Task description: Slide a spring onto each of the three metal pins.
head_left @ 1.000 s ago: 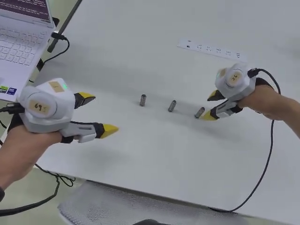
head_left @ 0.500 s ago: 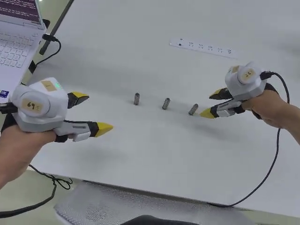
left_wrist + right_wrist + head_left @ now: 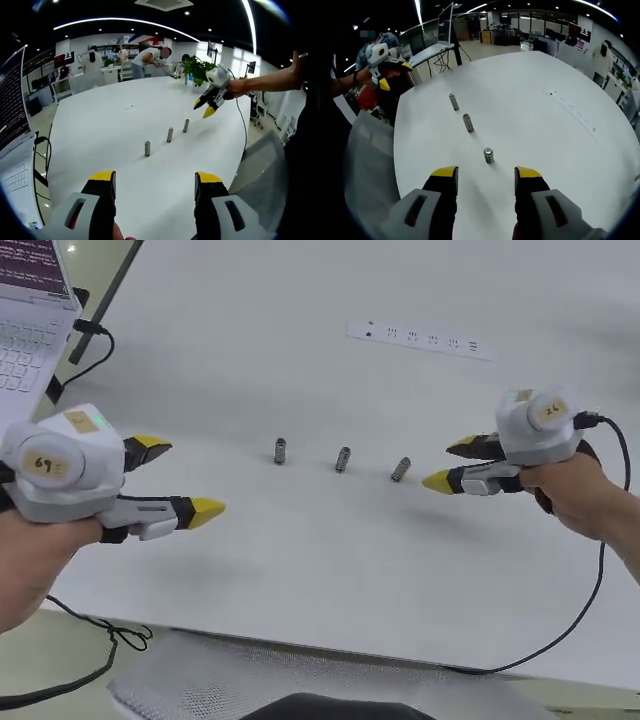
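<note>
Three short metal pins stand in a row on the white table, each with a spring coiled around it: the left one [image 3: 280, 450], the middle one [image 3: 343, 459] and the right one [image 3: 401, 469]. In the right gripper view the nearest pin [image 3: 489, 155] stands just ahead of the jaws, the other two [image 3: 468, 122] [image 3: 454, 102] farther off. My right gripper [image 3: 455, 465] is open, empty, a little to the right of the row. My left gripper [image 3: 178, 478] is open and empty, well left of the pins; the row [image 3: 169, 134] lies ahead of its jaws.
A white power strip [image 3: 420, 340] lies at the back of the table. A laptop [image 3: 25, 300] sits at the far left with a black cable [image 3: 90, 335] beside it. The right gripper's cable [image 3: 590, 590] trails over the table's near edge. People stand far behind.
My right gripper has drawn back to the right, away from the rightmost pin. The head view has shifted; the left gripper stays open at the left.
</note>
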Available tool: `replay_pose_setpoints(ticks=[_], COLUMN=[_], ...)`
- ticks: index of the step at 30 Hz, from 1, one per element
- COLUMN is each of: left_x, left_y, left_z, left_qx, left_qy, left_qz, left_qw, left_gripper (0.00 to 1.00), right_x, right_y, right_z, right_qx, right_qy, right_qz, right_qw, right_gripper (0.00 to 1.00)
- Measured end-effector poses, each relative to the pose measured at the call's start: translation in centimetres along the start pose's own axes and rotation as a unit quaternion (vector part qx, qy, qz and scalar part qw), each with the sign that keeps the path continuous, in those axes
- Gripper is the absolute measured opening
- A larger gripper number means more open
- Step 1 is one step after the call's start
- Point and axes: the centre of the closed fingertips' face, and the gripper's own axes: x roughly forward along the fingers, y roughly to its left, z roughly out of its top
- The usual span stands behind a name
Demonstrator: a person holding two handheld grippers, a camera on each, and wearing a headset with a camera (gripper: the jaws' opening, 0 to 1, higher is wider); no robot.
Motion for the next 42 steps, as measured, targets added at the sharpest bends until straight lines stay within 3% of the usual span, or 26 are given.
replay_pose_setpoints(ticks=[8, 21, 42], left_x=[0.0, 0.4, 0.5], left_y=[-0.2, -0.7, -1.2], left_z=[0.3, 0.6, 0.5], left_qx=[0.001, 0.003, 0.003], left_qy=[-0.002, -0.004, -0.005], left_qz=[0.0, -0.006, -0.009], left_qw=[1.0, 1.0, 0.9999], left_gripper=[0.59, 0.59, 0.59], right_x=[-1.1, -2.7, -5.5], right_y=[1.1, 3.0, 6.6], right_z=[-0.3, -1.7, -2.2], right_qx=[0.031, 0.054, 0.086], right_qy=[-0.032, -0.048, -0.09], right_qz=[-0.011, -0.02, -0.047], right_qw=[0.999, 0.9972, 0.9911], right_gripper=[0.44, 0.45, 0.57])
